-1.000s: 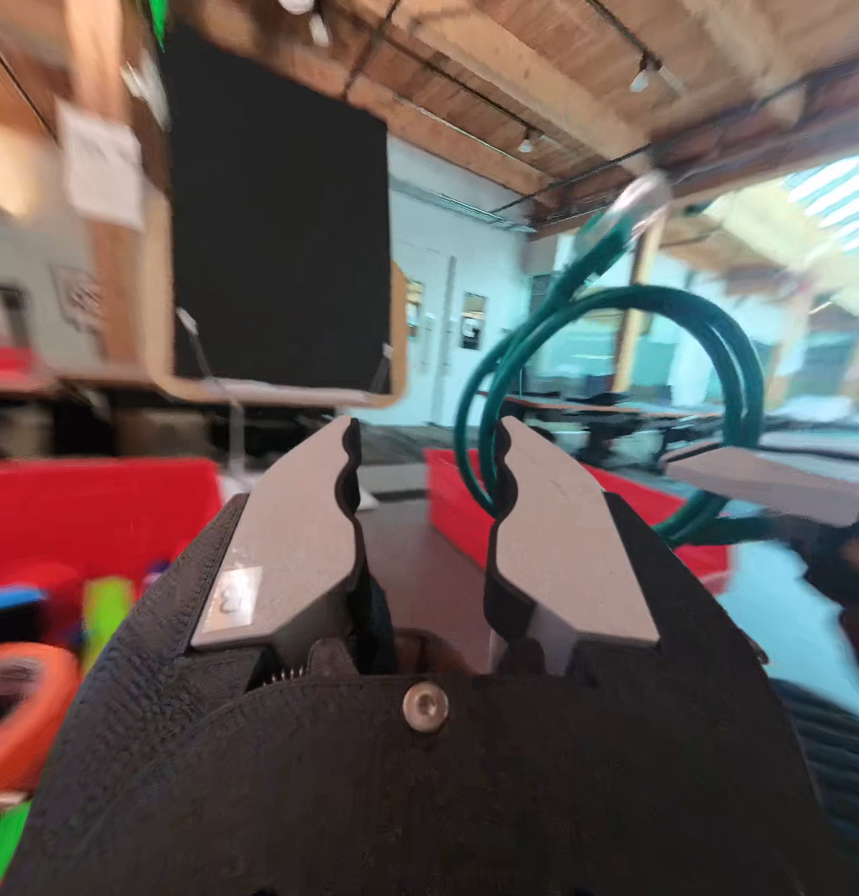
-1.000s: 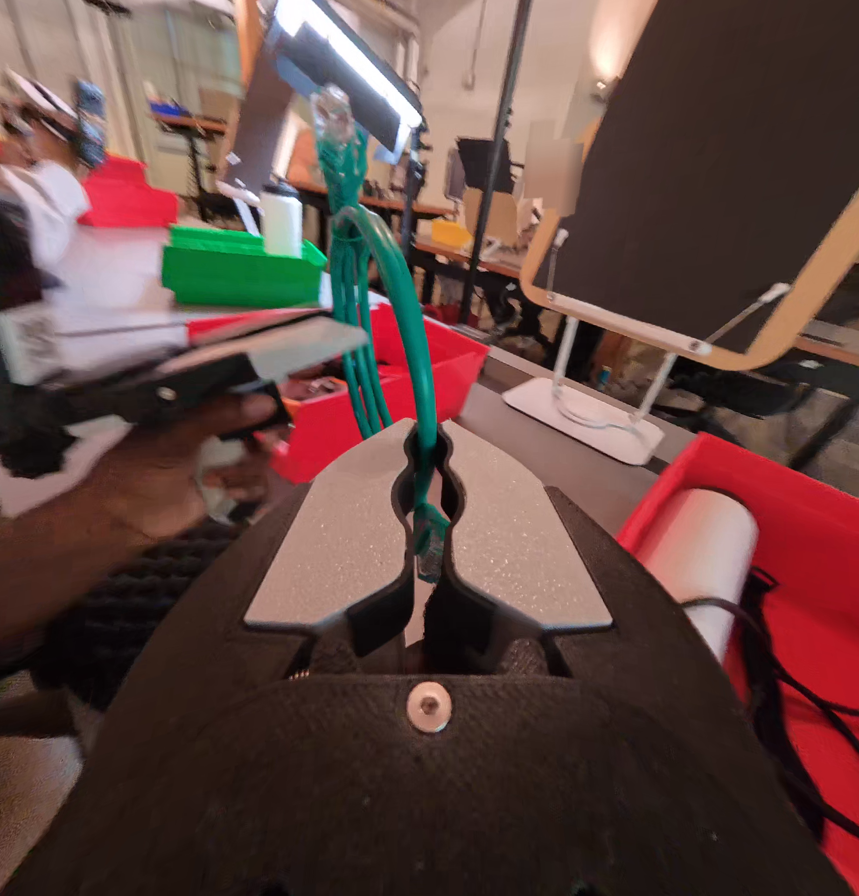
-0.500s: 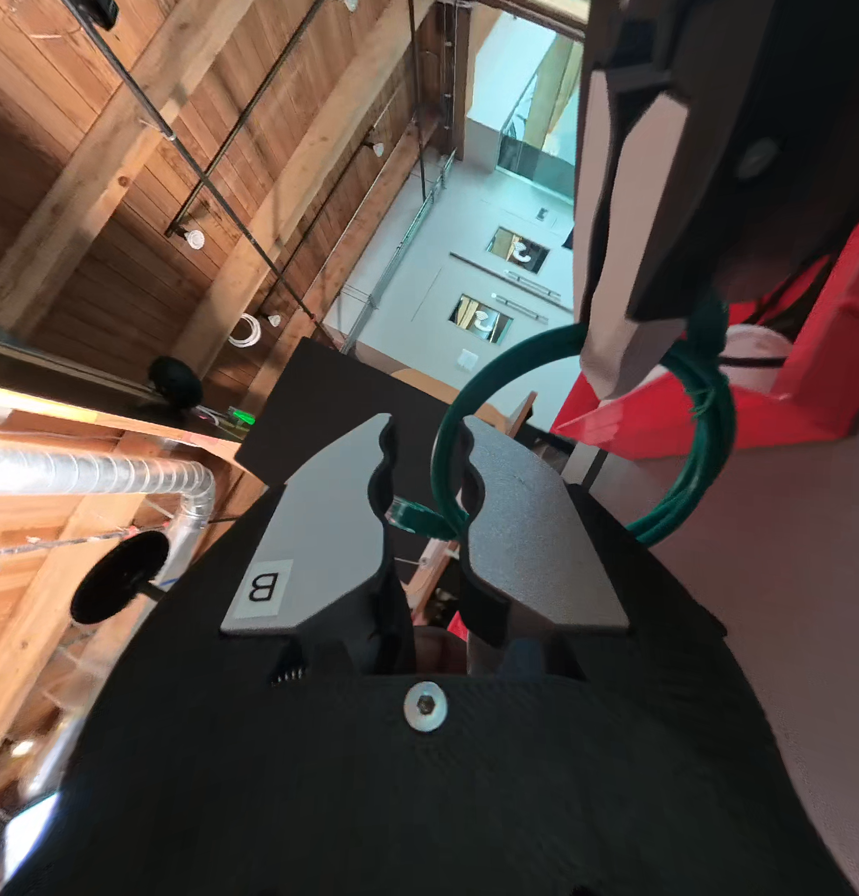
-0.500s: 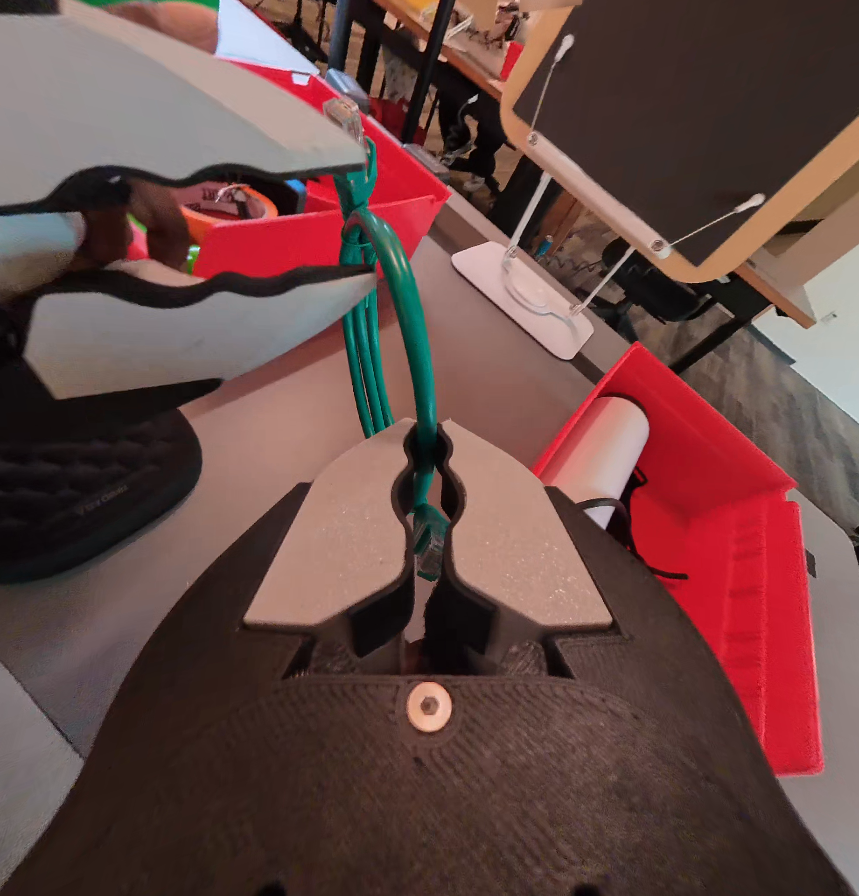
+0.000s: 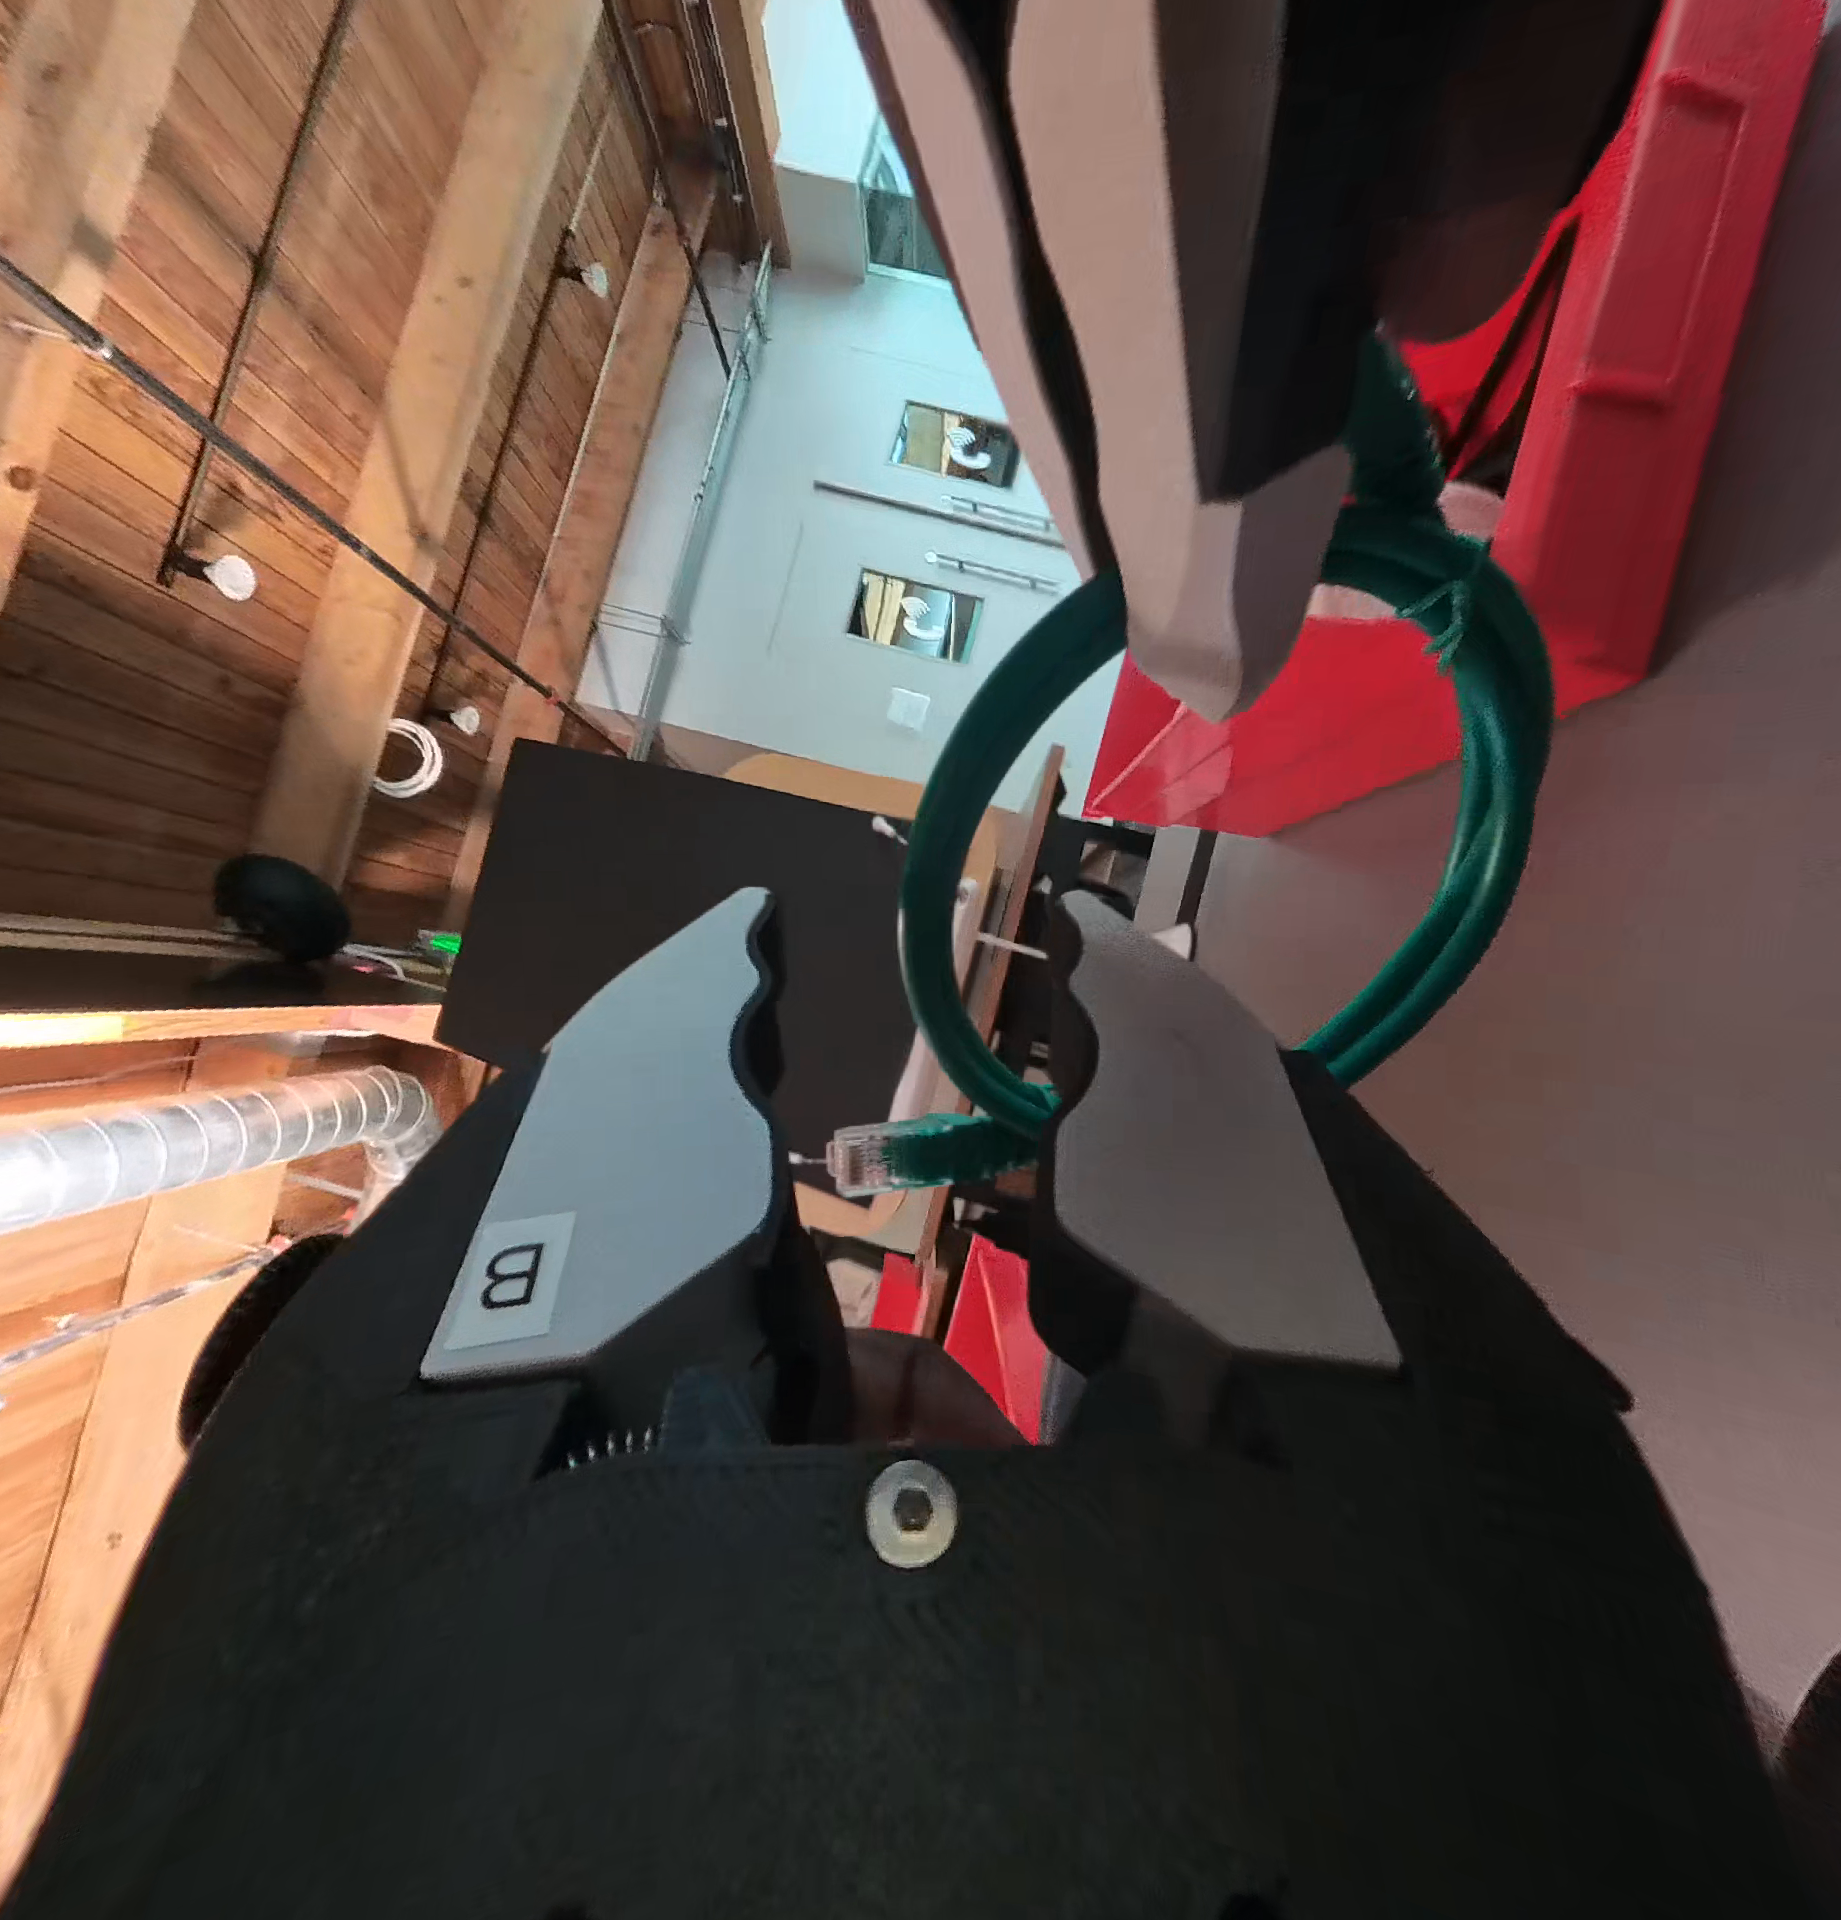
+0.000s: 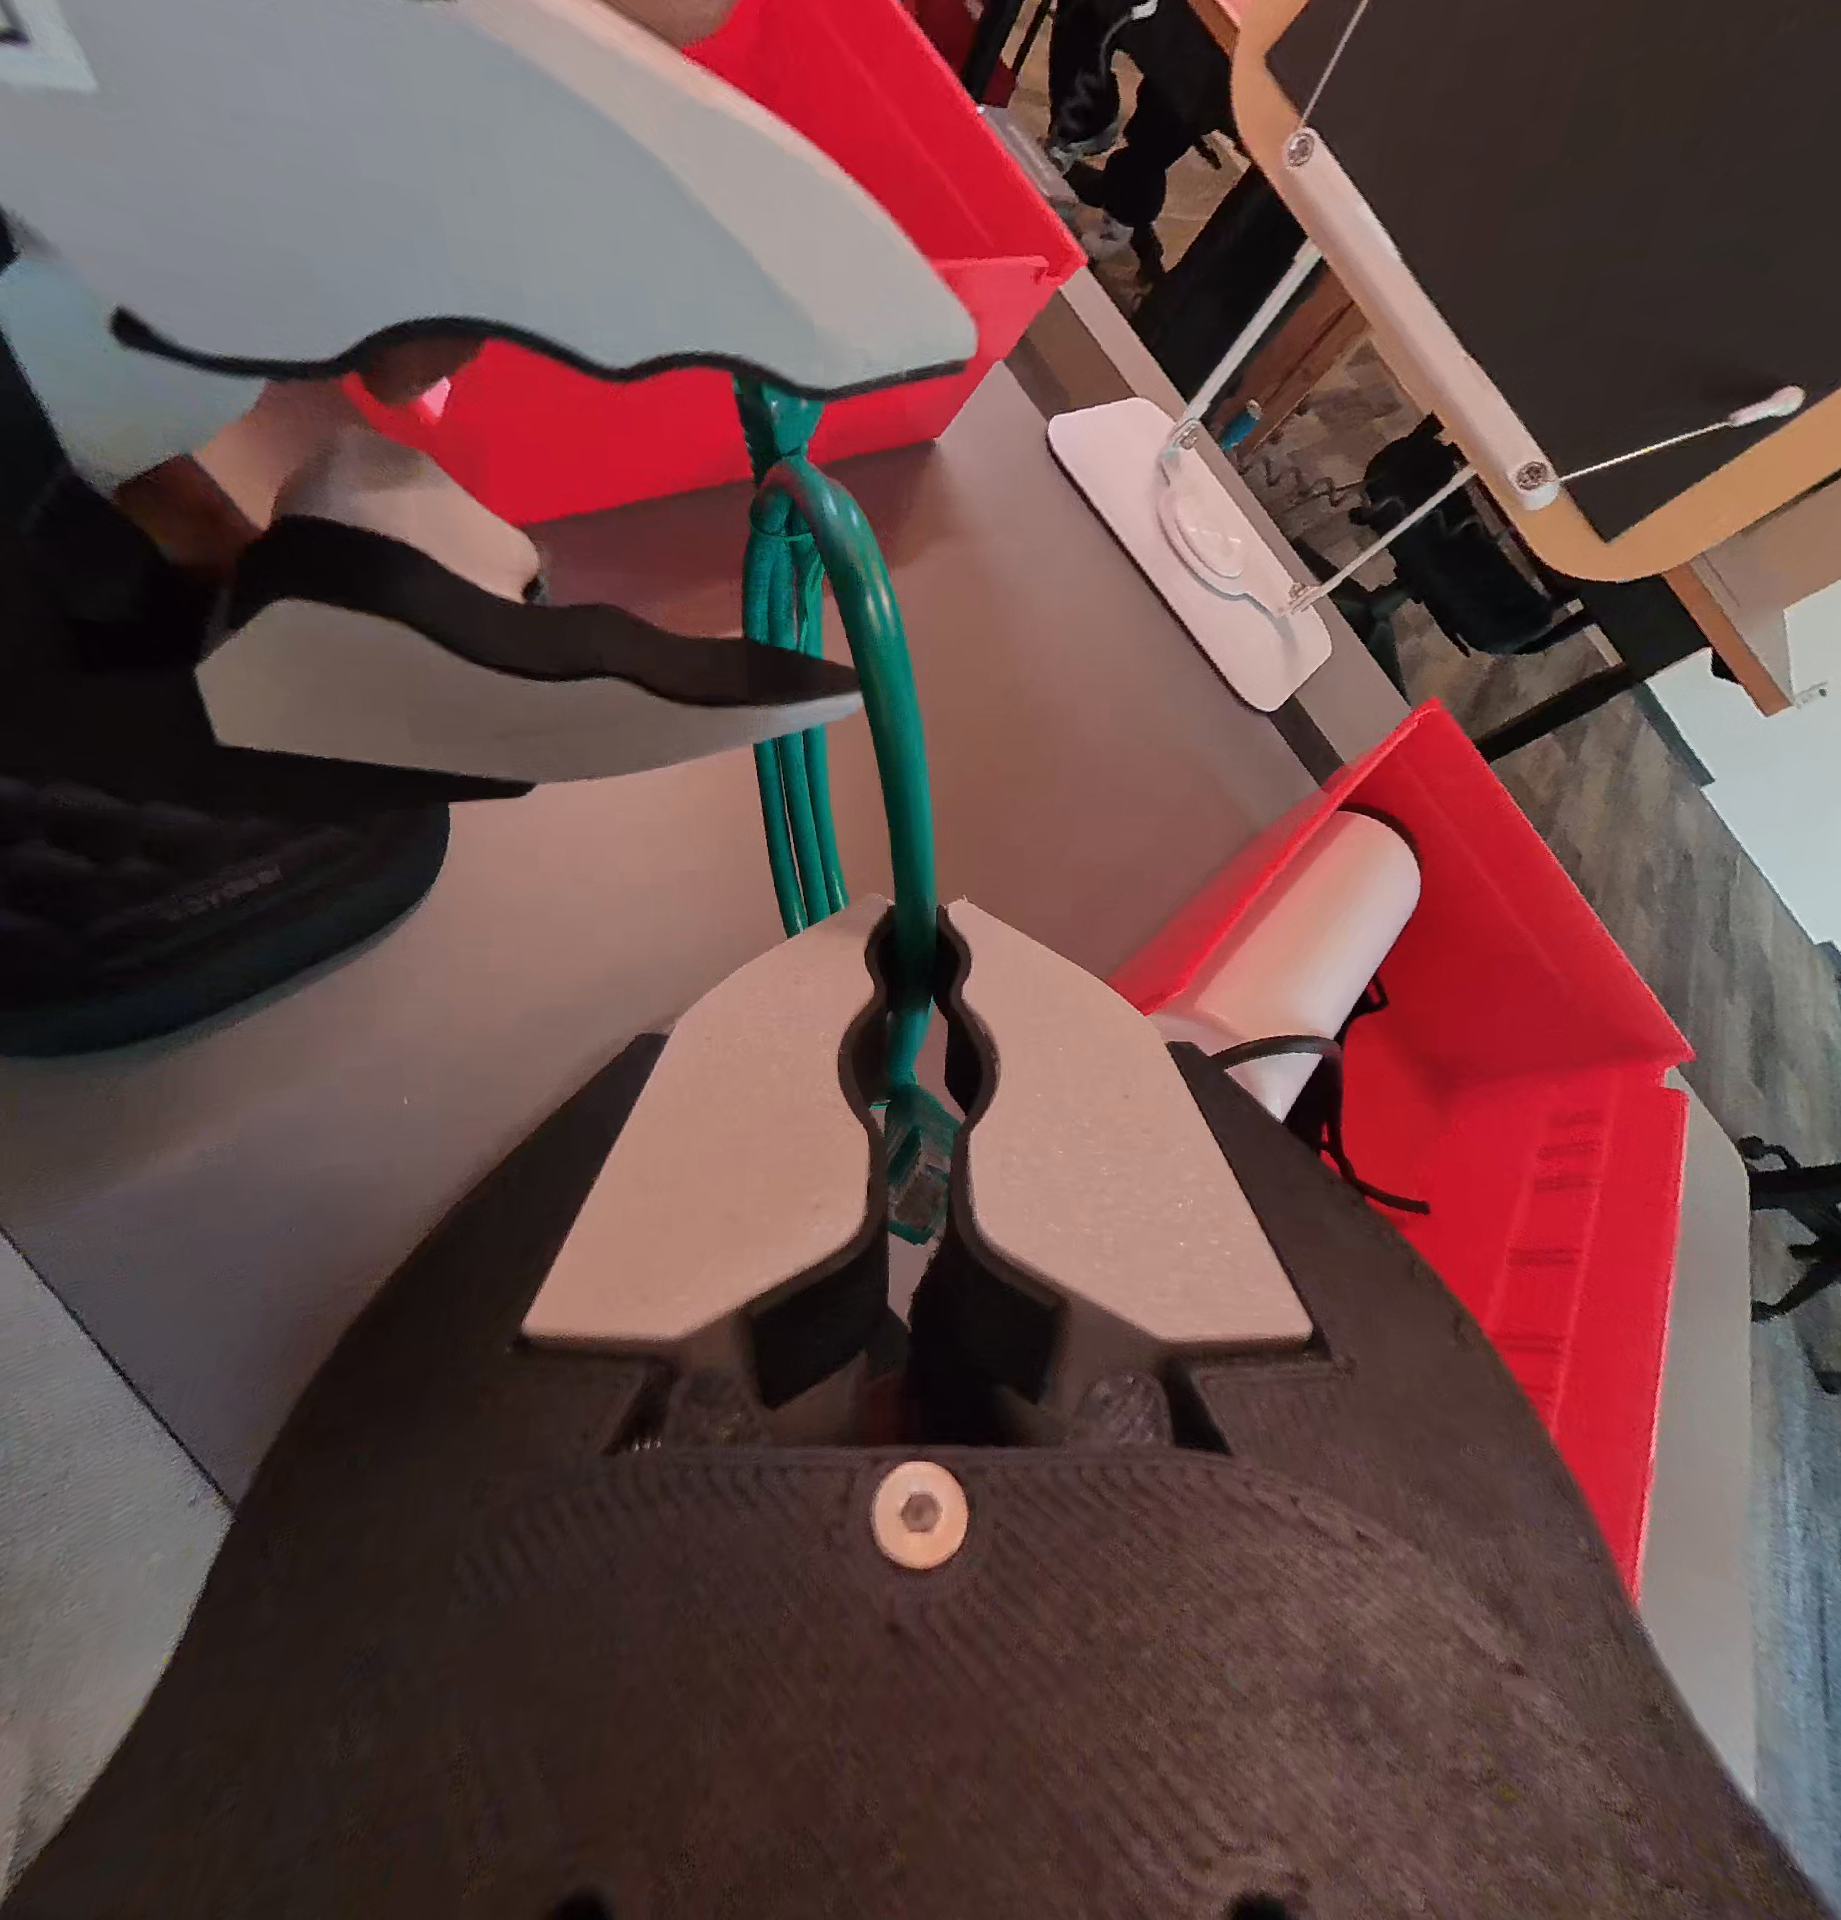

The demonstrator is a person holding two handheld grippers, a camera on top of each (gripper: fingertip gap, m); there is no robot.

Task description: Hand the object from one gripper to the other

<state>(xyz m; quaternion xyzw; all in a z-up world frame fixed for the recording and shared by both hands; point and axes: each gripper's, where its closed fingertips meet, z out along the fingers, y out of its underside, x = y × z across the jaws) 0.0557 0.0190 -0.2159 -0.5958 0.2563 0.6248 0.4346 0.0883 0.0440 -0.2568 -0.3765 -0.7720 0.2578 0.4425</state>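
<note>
A coiled green network cable (image 6: 887,665) with clear plugs is held in the air above the grey table (image 6: 1051,727). My right gripper (image 6: 914,916) is shut on one strand of it, near a plug. My left gripper (image 5: 916,914) is open, its jaws wide apart. The cable (image 5: 1498,831) loops between its fingers, and a clear plug (image 5: 862,1153) lies in the gap, touching neither finger. In the right wrist view the left gripper (image 6: 900,520) comes in from the left, one finger above and one below the coil's top. The right gripper (image 5: 1202,665) shows at the top of the left wrist view.
A red bin (image 6: 1539,1091) with a white roll (image 6: 1331,914) and black wires stands on the right. Another red bin (image 6: 895,208) is at the back. A black pad (image 6: 168,914) lies at the left. A white stand base (image 6: 1186,540) holds up a black board (image 6: 1622,208).
My left gripper swung in from the left, took the coil's top between its fingers and opened wider. My right gripper stayed shut on the cable.
</note>
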